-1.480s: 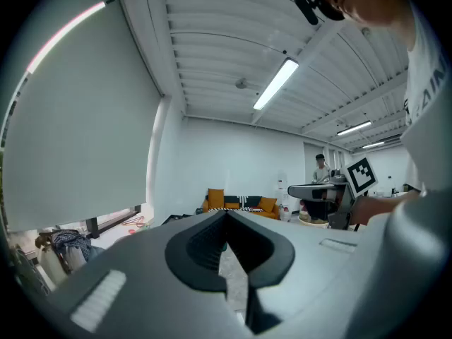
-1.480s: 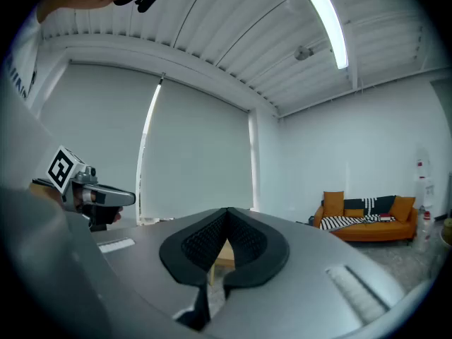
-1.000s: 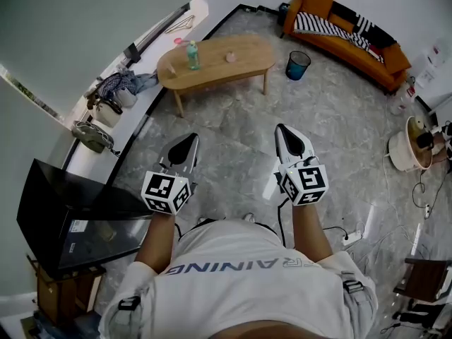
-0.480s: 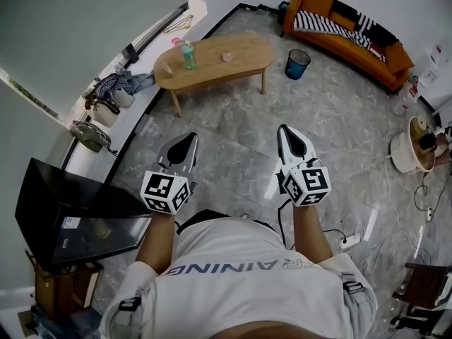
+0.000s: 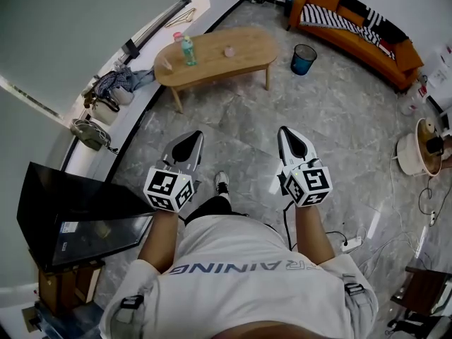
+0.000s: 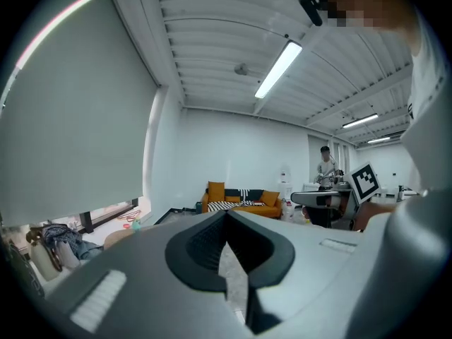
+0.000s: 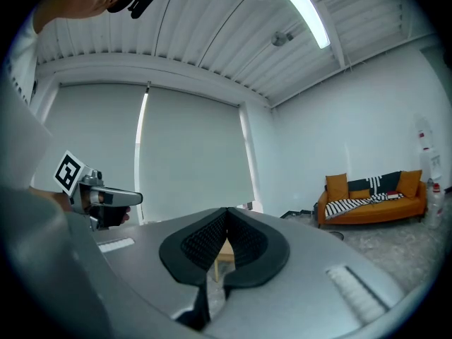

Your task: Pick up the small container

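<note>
We hold both grippers out in front of us at waist height, side by side and apart, pointing toward the far end of the room. The left gripper (image 5: 192,141) has its jaws brought together, the dark pads meeting at the tips with nothing between them. The right gripper (image 5: 288,136) is likewise closed and empty. The small container (image 5: 229,51), a pale pink thing, stands on the wooden bench (image 5: 247,48) far ahead of us, well apart from both grippers and about the middle of the top. To its left on the same bench stands a green bottle (image 5: 188,51). Just right of the bench, on the grey marbled floor (image 5: 339,119), is a blue bin (image 5: 304,58). Beyond the bin an orange sofa (image 5: 364,46) with a striped cloth on it runs along the far right wall. One shoe (image 5: 222,181) of ours shows on the floor between the two grippers.
</note>
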A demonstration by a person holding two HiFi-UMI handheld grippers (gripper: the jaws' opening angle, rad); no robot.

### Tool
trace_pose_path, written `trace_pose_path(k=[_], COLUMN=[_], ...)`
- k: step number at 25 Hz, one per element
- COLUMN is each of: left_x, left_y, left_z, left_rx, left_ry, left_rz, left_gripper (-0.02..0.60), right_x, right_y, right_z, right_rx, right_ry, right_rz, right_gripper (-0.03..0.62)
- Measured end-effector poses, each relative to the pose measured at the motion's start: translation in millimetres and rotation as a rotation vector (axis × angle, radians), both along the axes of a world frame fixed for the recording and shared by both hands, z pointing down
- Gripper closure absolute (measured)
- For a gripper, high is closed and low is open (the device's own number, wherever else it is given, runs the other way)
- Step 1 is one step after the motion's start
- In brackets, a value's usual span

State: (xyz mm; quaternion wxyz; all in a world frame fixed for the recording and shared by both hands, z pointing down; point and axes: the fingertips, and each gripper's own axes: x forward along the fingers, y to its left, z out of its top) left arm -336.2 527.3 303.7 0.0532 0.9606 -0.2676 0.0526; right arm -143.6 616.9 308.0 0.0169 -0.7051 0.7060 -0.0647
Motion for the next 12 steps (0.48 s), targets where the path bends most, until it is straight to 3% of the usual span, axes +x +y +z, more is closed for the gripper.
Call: trace_pose_path(k=[5, 8, 12], left_x=[35.3, 66.1, 84.0], left_y=[-56.1, -94.2, -153.9], left_z=[13.1, 2.4, -2.8], left_rx=[-0.035, -0.024, -0.01], left_ry=[-0.001, 0.012, 0.011], left_rz=[0.028, 0.071, 0.066], left_gripper=[0.581, 0.581, 0.581], right_x=[16.2, 43.4, 69.7], right_y=[-45.9, -78.6, -134.2], right_z=[21.5, 20.1, 6.5], right_rx=[-0.063, -0.087, -0.08], right_ry=[-0.008, -0.005, 0.024], right_rz=[-0.004, 0.024, 0.043], right_gripper=[0.577, 0.577, 0.577])
